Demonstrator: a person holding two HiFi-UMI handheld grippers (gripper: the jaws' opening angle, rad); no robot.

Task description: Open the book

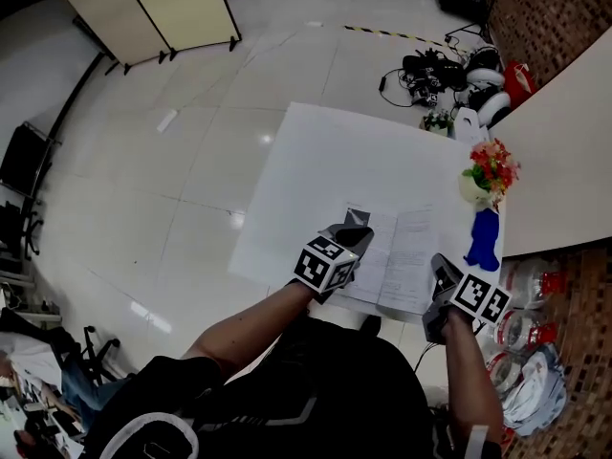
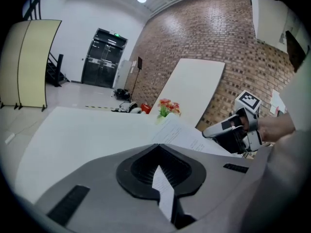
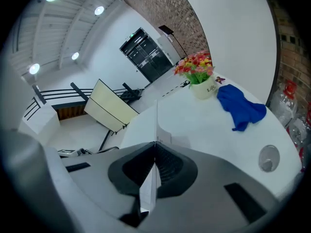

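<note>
On a white tabletop [image 1: 316, 161], an open book [image 1: 402, 256] lies at the near edge, in front of the person. The left hand-held gripper [image 1: 356, 220] and the right hand-held gripper [image 1: 442, 268] each pinch a page of it (jaws pressed together on the paper). A blue cloth [image 1: 483, 240] and a small pot of flowers [image 1: 490, 168] sit just beside the book.

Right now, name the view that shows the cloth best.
Right gripper view: the cloth lies close, whole and unobstructed. Head view shows it small and far off; left gripper view doesn't show it.
</note>
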